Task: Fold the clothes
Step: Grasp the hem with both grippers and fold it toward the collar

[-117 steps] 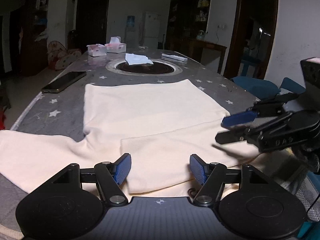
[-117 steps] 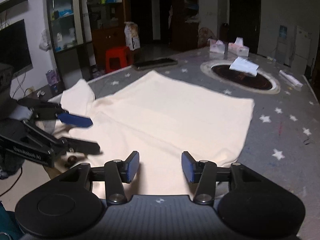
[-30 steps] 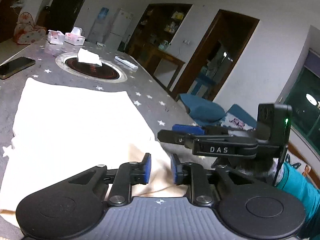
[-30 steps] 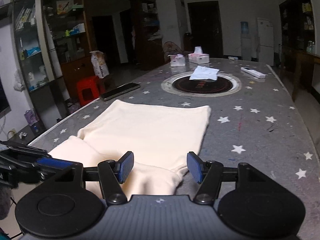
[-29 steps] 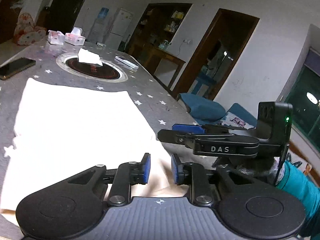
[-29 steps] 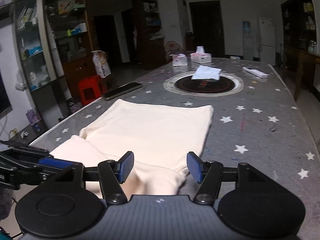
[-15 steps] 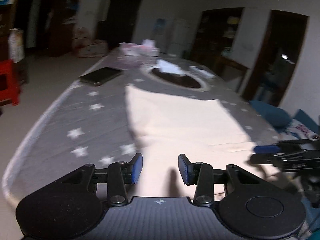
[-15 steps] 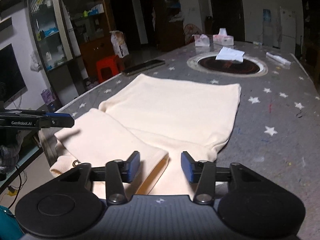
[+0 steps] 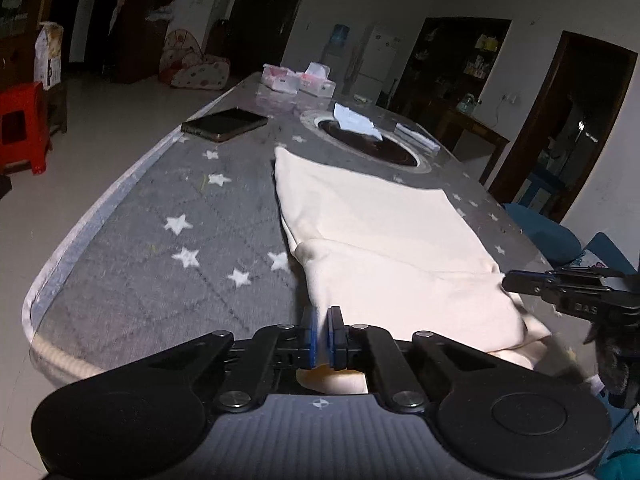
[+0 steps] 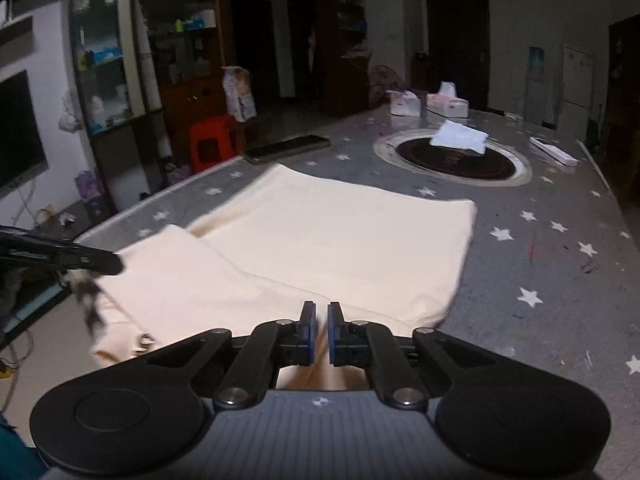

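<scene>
A cream garment [image 9: 380, 240] lies flat on the grey star-patterned table [image 9: 160, 240], its sleeves folded in over the near end. My left gripper [image 9: 323, 330] is shut on the garment's near left edge. My right gripper [image 10: 320, 330] is shut on the garment [image 10: 320, 248] at its near right edge. Each gripper also shows in the other's view: the right one [image 9: 568, 294] at the right, the left one [image 10: 60, 256] at the left. Cloth hangs off the table's near end between them.
A dark phone [image 9: 224, 124] lies at the far left. A round black hotplate [image 9: 368, 142] with a white tissue [image 9: 356, 122] sits beyond the garment. Tissue boxes [image 9: 296, 80] and a white remote [image 10: 554, 156] lie at the far end. A red stool [image 9: 22, 128] stands on the floor.
Both grippers have closed on the garment's near edge. The left gripper was open half a second ago, and the right one was open over the folded sleeve.
</scene>
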### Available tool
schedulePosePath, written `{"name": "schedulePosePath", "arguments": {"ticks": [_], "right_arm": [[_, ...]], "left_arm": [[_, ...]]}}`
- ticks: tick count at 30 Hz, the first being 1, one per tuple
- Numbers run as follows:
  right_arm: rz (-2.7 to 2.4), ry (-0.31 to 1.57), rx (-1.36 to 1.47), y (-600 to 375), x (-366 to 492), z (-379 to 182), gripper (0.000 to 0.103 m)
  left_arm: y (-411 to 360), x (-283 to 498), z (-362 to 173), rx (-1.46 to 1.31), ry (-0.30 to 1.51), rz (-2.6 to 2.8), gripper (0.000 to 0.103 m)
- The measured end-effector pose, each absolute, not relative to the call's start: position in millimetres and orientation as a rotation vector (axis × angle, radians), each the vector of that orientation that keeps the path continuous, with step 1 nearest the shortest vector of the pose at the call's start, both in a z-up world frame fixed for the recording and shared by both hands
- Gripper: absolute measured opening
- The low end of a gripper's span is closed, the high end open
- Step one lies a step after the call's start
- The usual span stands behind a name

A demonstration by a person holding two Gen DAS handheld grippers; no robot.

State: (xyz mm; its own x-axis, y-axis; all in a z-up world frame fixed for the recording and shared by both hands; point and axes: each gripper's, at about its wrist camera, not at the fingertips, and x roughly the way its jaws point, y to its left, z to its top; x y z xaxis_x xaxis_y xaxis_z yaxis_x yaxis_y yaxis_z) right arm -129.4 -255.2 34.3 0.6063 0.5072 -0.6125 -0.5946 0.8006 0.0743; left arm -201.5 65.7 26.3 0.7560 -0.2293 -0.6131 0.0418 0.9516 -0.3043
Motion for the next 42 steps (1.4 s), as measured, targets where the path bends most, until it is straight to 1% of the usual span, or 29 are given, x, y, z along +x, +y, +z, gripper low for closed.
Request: {"name": "schedulePosePath", "arguments": {"ticks": [2,4,5,10,13,17,18,19,26,28,33,35,38,42], "right_arm": [[0.635,0.698,-0.134,-254.9,-123.8,25.6,0.007],[0.634,0.689,-0.138,-256.5,-125.4,24.7,0.009],[0.634,0.675,-0.141,-257.4,-127.4,28.1,0.009],[0.665,0.636,-0.149,-257.6,-133.4,40.7,0.011],[0.692,0.646,-0.153,-249.5,-133.3,37.6,0.011],[0.714,0.66,-0.166,-242.4,-135.1,28.5,0.011],[0.713,0.662,-0.174,-241.6,-135.4,26.1,0.011],[0.709,0.668,-0.179,-241.6,-135.0,23.5,0.011],[0.717,0.653,-0.186,-246.5,-137.5,25.3,0.012],[0.717,0.643,-0.196,-247.1,-139.2,28.2,0.017],[0.712,0.666,-0.224,-248.2,-141.3,24.3,0.019],[0.726,0.647,-0.225,-251.0,-147.1,32.1,0.019],[0.767,0.64,-0.246,-251.1,-155.7,37.6,0.02],[0.803,0.666,-0.312,-245.5,-163.9,25.2,0.021]], "left_arm": [[67.6,-195.7,20.8,-0.289,0.738,-0.132,0.014],[68.2,-195.3,26.3,-0.269,0.73,-0.132,0.019],[68.4,-195.3,29.6,-0.257,0.724,-0.132,0.019],[66.8,-182.8,50.2,-0.222,0.65,-0.163,0.017],[54.7,-164.6,47.8,-0.223,0.643,-0.233,0.017],[45.8,-136.9,30.3,-0.219,0.694,-0.23,0.017],[46.3,-133.1,26.2,-0.216,0.704,-0.217,0.015],[48.6,-132.2,23.3,-0.22,0.701,-0.211,0.013],[55.8,-145.6,28.4,-0.208,0.679,-0.202,0.014],[54.9,-147.2,27.1,-0.182,0.683,-0.202,0.014],[51.4,-157.9,31.4,-0.148,0.681,-0.218,0.017],[45.8,-169.0,38.7,-0.111,0.661,-0.259,0.022],[33.3,-189.6,45.9,-0.031,0.641,-0.349,0.027],[16.6,-212.1,44.0,0.089,0.654,-0.44,0.028]]}}
